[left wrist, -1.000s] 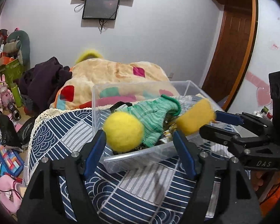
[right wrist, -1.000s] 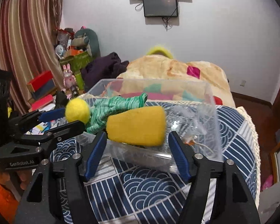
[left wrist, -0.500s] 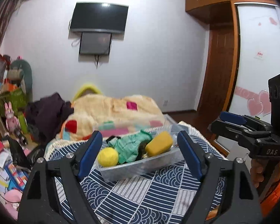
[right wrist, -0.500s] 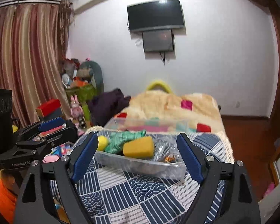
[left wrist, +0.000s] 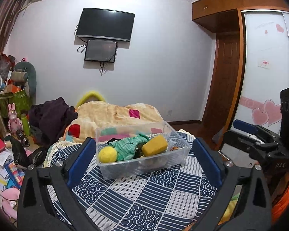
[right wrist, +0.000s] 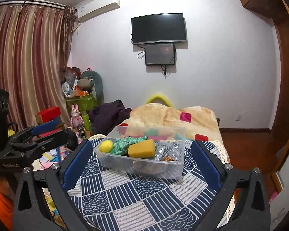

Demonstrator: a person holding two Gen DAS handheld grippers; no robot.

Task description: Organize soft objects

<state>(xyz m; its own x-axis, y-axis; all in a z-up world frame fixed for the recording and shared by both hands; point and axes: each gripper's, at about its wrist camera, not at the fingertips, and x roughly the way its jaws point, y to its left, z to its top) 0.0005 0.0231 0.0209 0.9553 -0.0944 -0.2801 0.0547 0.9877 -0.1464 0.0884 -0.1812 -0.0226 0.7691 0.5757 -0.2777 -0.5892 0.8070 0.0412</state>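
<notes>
A clear plastic box point(left wrist: 144, 165) point(right wrist: 144, 166) stands on a blue-and-white patterned cloth point(left wrist: 144, 198) point(right wrist: 144, 198). In it lie a yellow ball point(left wrist: 107, 154) point(right wrist: 106, 146), a green knitted cloth point(left wrist: 130, 147) point(right wrist: 125, 143) and a yellow sponge point(left wrist: 154, 147) point(right wrist: 141, 148). My left gripper point(left wrist: 142, 161) is open and empty, well back from the box; it also shows in the right wrist view point(right wrist: 40, 132). My right gripper point(right wrist: 141, 162) is open and empty, also back from the box; it shows in the left wrist view point(left wrist: 240, 129).
A beige patchwork blanket point(left wrist: 117, 115) and dark clothes point(left wrist: 52, 115) lie behind the box. Toys, books and boxes clutter the floor at left point(left wrist: 7, 165). A wooden door point(left wrist: 225, 77) and wardrobe are at right. Curtains point(right wrist: 28, 67) hang at left.
Both grippers have pulled back and up from the box, open and empty. The ball and the sponge, close between the fingers a second ago, now lie in the box.
</notes>
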